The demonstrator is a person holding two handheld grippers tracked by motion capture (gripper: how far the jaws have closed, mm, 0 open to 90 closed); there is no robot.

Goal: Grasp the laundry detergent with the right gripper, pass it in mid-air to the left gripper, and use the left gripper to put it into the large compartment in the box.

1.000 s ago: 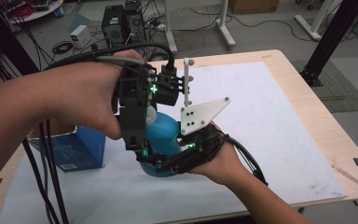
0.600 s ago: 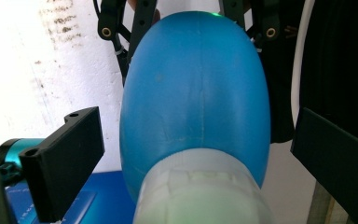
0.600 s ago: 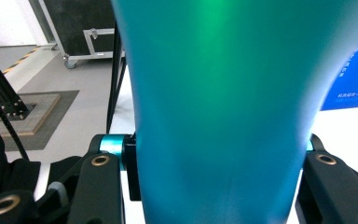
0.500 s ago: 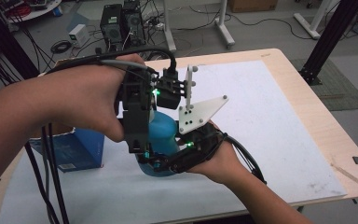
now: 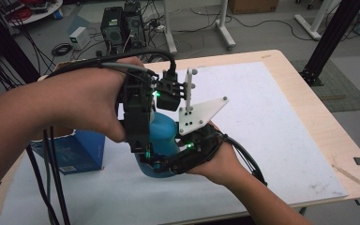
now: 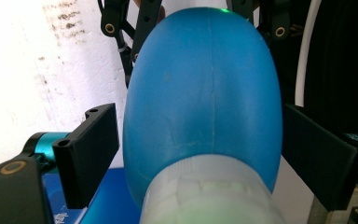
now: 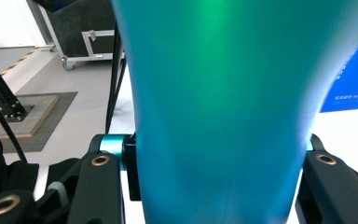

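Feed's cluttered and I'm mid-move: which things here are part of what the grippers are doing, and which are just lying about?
In the job:
- blue bottle, upright over the table
- right gripper, clamped on the bottle's lower body
- left gripper, jaws either side of the bottle near its whitish cap; contact unclear

Lying about:
- blue box, at the table's left
- white sheet covering the table

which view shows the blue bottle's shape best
The left gripper view: the blue bottle shows its rounded body and pale neck between the jaws. The right gripper view gives a close, featureless stretch of its side. In the high view hands and grippers cover most of it.
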